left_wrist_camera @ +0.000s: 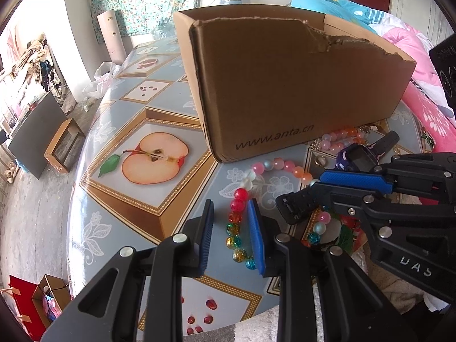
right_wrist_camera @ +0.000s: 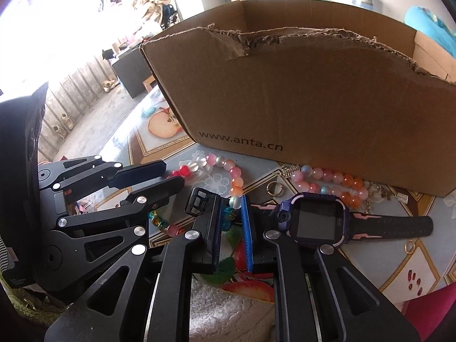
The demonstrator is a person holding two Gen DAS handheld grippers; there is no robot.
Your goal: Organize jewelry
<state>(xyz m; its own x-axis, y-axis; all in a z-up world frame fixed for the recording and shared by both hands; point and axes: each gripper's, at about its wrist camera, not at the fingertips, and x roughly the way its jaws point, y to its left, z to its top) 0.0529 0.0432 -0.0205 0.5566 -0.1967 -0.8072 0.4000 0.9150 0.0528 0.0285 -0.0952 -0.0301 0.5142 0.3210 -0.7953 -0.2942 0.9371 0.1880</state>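
The bead bracelet (left_wrist_camera: 238, 228) lies low in the middle between your left claw's (left_wrist_camera: 232, 235) spread fingers, unpinched, so squeeze it, then lift it into the box (left_wrist_camera: 285, 85).

My right gripper (right_wrist_camera: 231, 222) sits low over the patterned table (right_wrist_camera: 427, 256), its jaws narrowly parted around beads of a bracelet (right_wrist_camera: 228, 171). A purple smartwatch (right_wrist_camera: 316, 221) lies just right of it, before the torn cardboard box (right_wrist_camera: 313, 94). My left gripper (right_wrist_camera: 171, 176) reaches in from the left.
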